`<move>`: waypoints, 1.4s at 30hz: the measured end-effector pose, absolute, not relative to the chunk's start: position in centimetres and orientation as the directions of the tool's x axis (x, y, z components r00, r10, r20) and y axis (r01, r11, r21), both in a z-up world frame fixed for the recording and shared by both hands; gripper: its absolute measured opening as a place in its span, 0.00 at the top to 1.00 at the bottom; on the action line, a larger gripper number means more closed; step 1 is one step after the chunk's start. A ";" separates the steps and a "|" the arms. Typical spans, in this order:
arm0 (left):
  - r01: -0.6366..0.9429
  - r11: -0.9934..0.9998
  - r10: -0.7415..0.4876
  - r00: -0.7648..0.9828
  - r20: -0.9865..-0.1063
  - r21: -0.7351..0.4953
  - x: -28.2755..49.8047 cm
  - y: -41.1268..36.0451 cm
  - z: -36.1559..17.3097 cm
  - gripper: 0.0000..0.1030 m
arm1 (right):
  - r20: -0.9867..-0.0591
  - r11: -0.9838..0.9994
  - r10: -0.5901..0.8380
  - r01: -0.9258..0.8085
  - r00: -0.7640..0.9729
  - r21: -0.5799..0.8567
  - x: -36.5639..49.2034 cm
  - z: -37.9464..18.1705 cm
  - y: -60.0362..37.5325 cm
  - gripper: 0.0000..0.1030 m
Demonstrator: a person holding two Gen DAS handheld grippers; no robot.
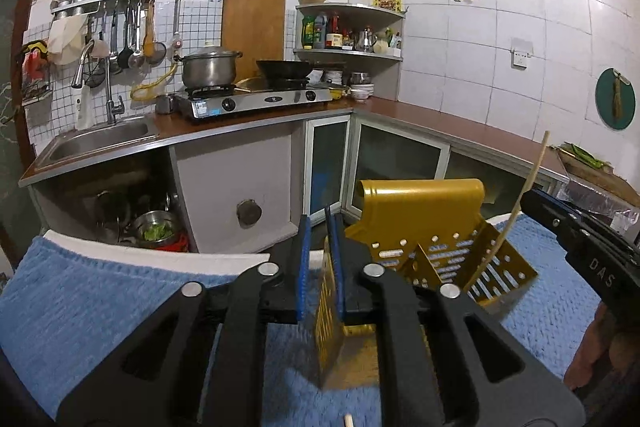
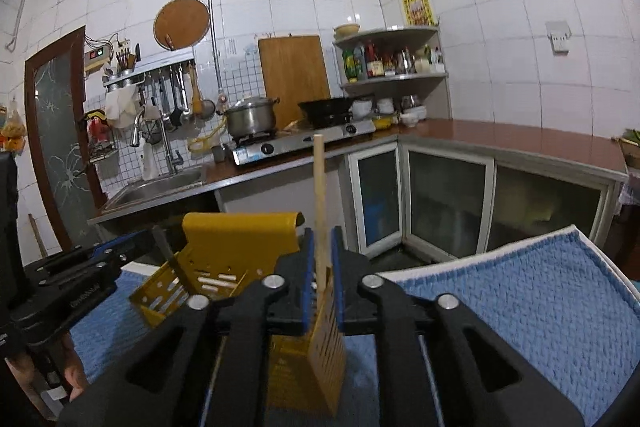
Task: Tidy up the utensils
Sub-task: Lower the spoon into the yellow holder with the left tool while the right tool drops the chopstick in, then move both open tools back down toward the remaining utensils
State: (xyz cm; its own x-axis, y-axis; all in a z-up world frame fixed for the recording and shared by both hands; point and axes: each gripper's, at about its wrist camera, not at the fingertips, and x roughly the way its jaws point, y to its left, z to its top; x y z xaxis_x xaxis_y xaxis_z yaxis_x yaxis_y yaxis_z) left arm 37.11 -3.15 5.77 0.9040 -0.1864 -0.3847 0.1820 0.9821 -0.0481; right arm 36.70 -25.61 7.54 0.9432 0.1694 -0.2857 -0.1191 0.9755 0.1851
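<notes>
A yellow perforated utensil holder (image 1: 436,247) stands on a blue towel (image 1: 100,291); it also shows in the right wrist view (image 2: 224,259). My left gripper (image 1: 320,259) has its fingers around the holder's near side wall, with a small gap on the left side. My right gripper (image 2: 322,267) is shut on a wooden chopstick (image 2: 320,195), holding it upright over the holder's edge. In the left wrist view the chopstick (image 1: 516,203) slants into the holder's right compartment, and the right gripper's black body (image 1: 580,239) sits to the right.
A kitchen counter (image 1: 440,119) with a gas stove (image 1: 256,99), pot, wok and sink (image 1: 100,139) lies behind. Cabinets with glass doors (image 2: 444,203) stand below. Another chopstick tip (image 1: 349,419) lies on the towel near me.
</notes>
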 end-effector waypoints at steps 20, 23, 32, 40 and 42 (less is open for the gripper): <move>0.038 0.997 -0.063 0.897 -0.437 -0.066 24.2 2.7 5.9 0.05 | -0.439 0.990 0.067 -0.004 0.896 0.144 24.0 7.3 -27.5 0.26; 0.039 0.997 -0.065 0.883 -0.465 -0.066 23.2 3.1 4.8 0.05 | -0.455 0.990 0.042 0.024 0.889 0.139 22.7 6.5 -27.8 0.22; 0.038 0.999 -0.028 0.829 -0.558 0.006 21.3 2.4 0.7 0.05 | -0.605 0.987 -0.011 0.106 0.796 0.122 21.5 1.7 -28.7 0.22; 0.071 0.997 -0.027 0.778 -0.628 0.044 21.5 0.9 -1.5 0.05 | -0.717 0.979 -0.038 0.169 0.696 0.113 21.4 -2.3 -29.5 0.22; 0.078 0.996 -0.036 0.764 -0.645 0.037 21.5 0.7 -2.0 0.05 | -0.731 0.980 -0.041 0.171 0.681 0.104 21.3 -2.9 -29.4 0.22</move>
State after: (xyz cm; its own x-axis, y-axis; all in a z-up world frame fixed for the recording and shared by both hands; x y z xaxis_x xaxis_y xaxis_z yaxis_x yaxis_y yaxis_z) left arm 21.50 0.69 -2.01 0.7637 -0.0364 -0.6445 0.0783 0.9963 0.0366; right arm 21.32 -29.39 -2.91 0.6814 -0.0409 -0.7308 0.1706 0.9798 0.1042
